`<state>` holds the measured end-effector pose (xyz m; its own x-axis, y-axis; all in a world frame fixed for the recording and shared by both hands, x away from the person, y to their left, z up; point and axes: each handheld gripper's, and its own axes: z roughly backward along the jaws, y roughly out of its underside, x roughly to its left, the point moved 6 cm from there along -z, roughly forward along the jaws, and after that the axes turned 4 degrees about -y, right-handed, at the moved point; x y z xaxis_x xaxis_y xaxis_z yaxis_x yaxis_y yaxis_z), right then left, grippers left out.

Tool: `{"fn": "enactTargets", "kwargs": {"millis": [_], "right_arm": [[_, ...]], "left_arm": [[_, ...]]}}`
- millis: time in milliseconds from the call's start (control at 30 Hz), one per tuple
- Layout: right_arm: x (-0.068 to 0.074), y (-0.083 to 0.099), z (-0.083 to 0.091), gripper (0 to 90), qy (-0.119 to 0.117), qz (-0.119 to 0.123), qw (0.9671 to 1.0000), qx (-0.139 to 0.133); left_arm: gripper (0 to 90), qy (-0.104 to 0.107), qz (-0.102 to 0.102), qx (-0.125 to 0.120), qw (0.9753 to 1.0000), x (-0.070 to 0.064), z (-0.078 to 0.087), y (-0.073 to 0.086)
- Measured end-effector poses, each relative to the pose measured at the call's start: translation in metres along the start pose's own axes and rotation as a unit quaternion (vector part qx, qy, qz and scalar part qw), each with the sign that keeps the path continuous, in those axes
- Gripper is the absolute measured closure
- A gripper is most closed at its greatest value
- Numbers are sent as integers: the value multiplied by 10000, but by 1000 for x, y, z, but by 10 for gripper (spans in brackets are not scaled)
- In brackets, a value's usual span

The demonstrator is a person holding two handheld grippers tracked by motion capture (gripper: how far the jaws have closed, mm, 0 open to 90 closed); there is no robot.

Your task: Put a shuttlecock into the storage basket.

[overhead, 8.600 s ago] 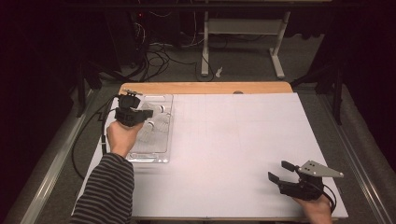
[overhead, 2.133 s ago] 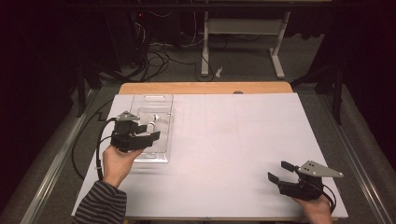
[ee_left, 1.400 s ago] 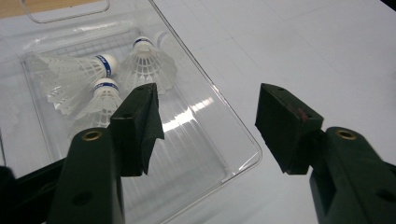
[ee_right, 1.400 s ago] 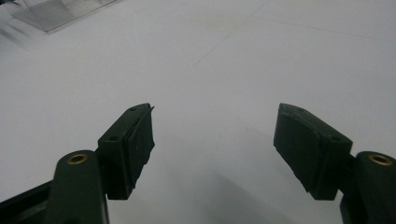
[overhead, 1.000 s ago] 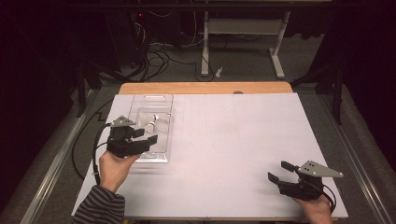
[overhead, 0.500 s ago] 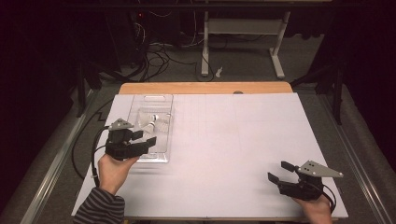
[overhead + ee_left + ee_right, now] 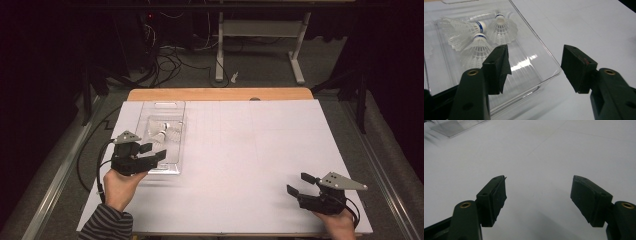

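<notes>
- Three shuttlecocks [image 7: 477, 35] lie clustered in the far half of the clear tray [image 7: 172, 167], corks pointing away from its near rim.
- Left gripper [image 7: 151, 153] hovers over that near rim, released and empty; shuttlecocks straight ahead.
- Right gripper [image 7: 300, 185] also released, well apart from the tray; left is nearer.

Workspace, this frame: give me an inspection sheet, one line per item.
Surface: white table top, wooden strip at far edge.
Job's things: clear plastic tray at left; three white shuttlecocks lying inside.
Clutter: nothing seen.
Grippers: left gripper open at the tray's near corner, holding nothing; right gripper open over bare surface.
Cables: black cable trails from the left gripper.
Surroundings: dark floor, loose wires, white stand legs beyond.
</notes>
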<state>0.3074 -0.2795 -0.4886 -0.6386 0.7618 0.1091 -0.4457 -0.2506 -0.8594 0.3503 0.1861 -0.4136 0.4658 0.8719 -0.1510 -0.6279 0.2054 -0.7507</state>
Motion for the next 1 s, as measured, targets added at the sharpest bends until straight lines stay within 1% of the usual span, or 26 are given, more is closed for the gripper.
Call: {"fn": "enactTargets", "kwargs": {"millis": [67,167,533,1000], "right_arm": [[0,0,0,292,0,-2,10000,0],[0,0,0,292,2,3,10000,1],[0,0,0,292,1,-4,10000,0],[0,0,0,292,-1,3,10000,0]], "left_arm": [[401,49,37,-21,10000,0,0,1],[398,55,35,-33,10000,-1,0,2],[397,48,51,-92,9999,-2,3,6],[394,43,81,-167,9998,-2,8,16]]}}
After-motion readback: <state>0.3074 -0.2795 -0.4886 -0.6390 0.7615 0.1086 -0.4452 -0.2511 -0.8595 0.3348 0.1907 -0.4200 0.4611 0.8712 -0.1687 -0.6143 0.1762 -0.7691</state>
